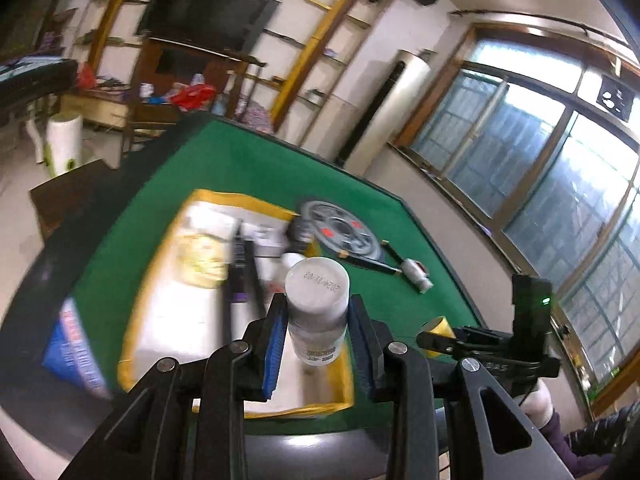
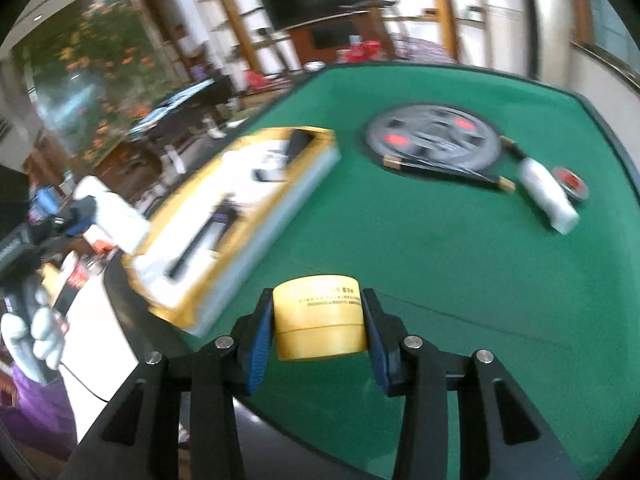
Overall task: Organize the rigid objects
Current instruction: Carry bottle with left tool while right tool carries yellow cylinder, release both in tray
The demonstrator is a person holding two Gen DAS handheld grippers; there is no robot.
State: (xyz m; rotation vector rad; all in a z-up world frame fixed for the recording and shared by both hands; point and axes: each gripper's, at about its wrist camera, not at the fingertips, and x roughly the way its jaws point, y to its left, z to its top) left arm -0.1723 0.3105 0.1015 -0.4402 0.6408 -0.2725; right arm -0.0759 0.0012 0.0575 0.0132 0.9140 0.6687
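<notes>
- Left tool [image 1: 318, 330]: shut tight on a small white bottle [image 1: 318, 308] w/ a white cap. Pads press it on both sides. It hangs in the air over the near end of the yellow box [image 1: 136, 312].
- Right tool [image 2: 318, 328]: squeezing a round gold jar [image 2: 321, 316], one pad on each side. The jar is up off the green tabletop [image 2: 440, 264], near the front edge.
- So both tools are full right now (each has one thing).
- The yellow box sits on the left part of the tabletop. Inside is a white tray w/ a few dark things lying in it already. They are too blurry to name.
- My guess: the job is partway done. Some things are in the box, 2 more are on the way, & a few are left out.
- Left out on the tabletop, far side: a long black pen-like stick w/ gold ends [image 2: 448, 170], a white tube [image 2: 548, 196] lying on its side, & a small round red-and-grey thing [image 2: 570, 184] just beside the tube.
- A big grey round disc [image 2: 434, 136] is set in the middle of the tabletop (prob. part of the tabletop, can't be sure).
- In the way: not much. The things already in the tray take up room, so the bottle needs a free spot. The box's raised yellow rim must be cleared too.
- A gloved hand [image 2: 34, 332] shows at the left edge of the right wrist view.
</notes>
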